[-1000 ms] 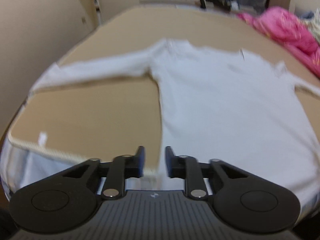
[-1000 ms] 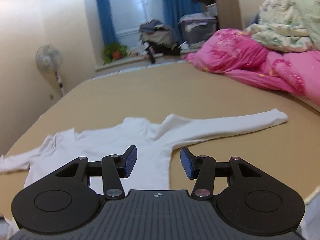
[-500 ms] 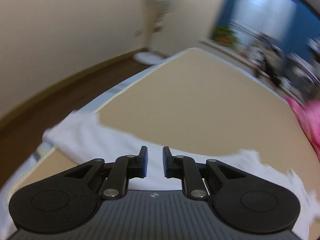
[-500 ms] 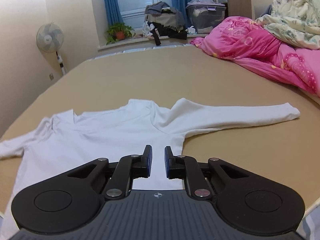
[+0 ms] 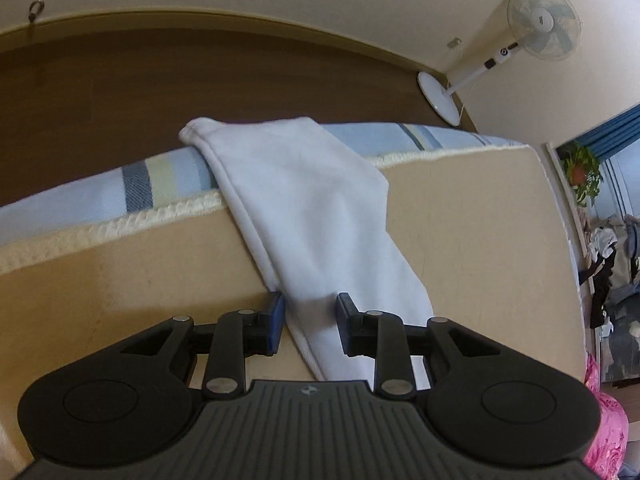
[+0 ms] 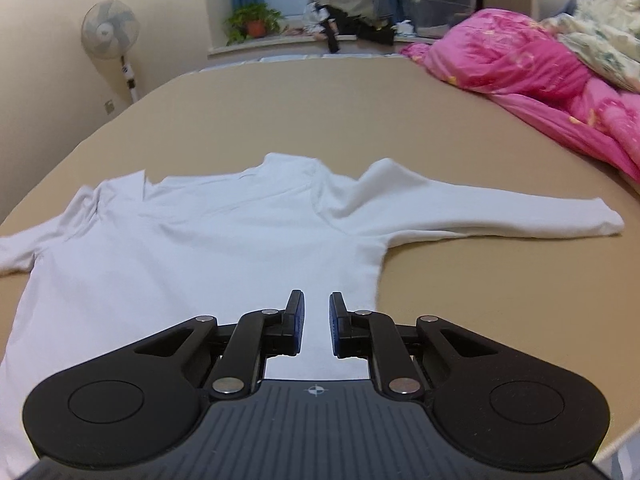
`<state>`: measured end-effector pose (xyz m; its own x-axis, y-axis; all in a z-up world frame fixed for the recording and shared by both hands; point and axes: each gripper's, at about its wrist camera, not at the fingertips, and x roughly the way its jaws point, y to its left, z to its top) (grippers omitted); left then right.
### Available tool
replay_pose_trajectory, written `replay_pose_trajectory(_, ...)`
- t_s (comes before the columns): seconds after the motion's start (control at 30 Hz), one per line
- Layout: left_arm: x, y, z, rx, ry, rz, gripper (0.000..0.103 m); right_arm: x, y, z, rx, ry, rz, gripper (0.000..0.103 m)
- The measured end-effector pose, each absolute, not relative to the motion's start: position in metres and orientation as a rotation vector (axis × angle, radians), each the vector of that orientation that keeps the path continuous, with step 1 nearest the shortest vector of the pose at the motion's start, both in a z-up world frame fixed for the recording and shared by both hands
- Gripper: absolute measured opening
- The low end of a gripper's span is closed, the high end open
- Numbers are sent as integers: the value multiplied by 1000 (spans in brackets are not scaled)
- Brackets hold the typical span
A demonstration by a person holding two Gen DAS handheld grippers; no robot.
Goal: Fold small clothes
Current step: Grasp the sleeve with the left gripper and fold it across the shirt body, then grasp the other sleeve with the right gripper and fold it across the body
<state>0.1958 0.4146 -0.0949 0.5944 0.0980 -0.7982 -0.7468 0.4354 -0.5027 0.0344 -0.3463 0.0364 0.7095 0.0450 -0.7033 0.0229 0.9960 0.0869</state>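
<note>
Here my left gripper (image 5: 310,320), jaws just widening, straddles the white long-sleeved cotton shirt's (image 6: 192,240) sleeve (image 5: 308,216) at the tan bed (image 6: 320,112) edge, pads not pressing. My right gripper (image 6: 316,326), nearly clenched, grasps nothing above the spread-out shirt; a white pedestal fan (image 5: 520,40) stands on dark floor (image 5: 160,92).

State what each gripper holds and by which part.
Neither clearly holds anything. The left gripper straddles the white shirt's sleeve, jaws just opening. The right gripper, nearly closed, sits over the shirt's body; a pinch cannot be told.

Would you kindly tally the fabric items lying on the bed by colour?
White: 1, the long-sleeved shirt
Pink: 1, the quilt
Pale floral: 1, the blanket
Total: 3
</note>
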Motion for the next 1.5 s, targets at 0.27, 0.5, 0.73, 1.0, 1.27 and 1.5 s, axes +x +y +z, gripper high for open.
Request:
replay_pose_trajectory(0.27, 223, 362, -57, -591, 730, 666, 6, 38, -319, 35, 24, 786, 90, 14)
replay_pose_trajectory(0.5, 208, 131, 29, -129, 451, 42, 6, 33, -318, 35, 9, 799, 69, 14)
replay_pose_trajectory(0.73, 173, 45, 34, -27, 519, -354, 30, 28, -318, 39, 37, 813, 17, 14)
replay_pose_trajectory(1.0, 170, 136, 51, -74, 658, 84, 36, 38, -318, 51, 243, 775, 43, 8)
replay_pose_trajectory(1.27, 194, 150, 6, -91, 748, 175, 39, 93, -287, 28, 405, 781, 142, 10)
replay_pose_trajectory(1.5, 219, 152, -11, -99, 817, 161, 40, 154, -281, -18, 530, 842, 126, 29)
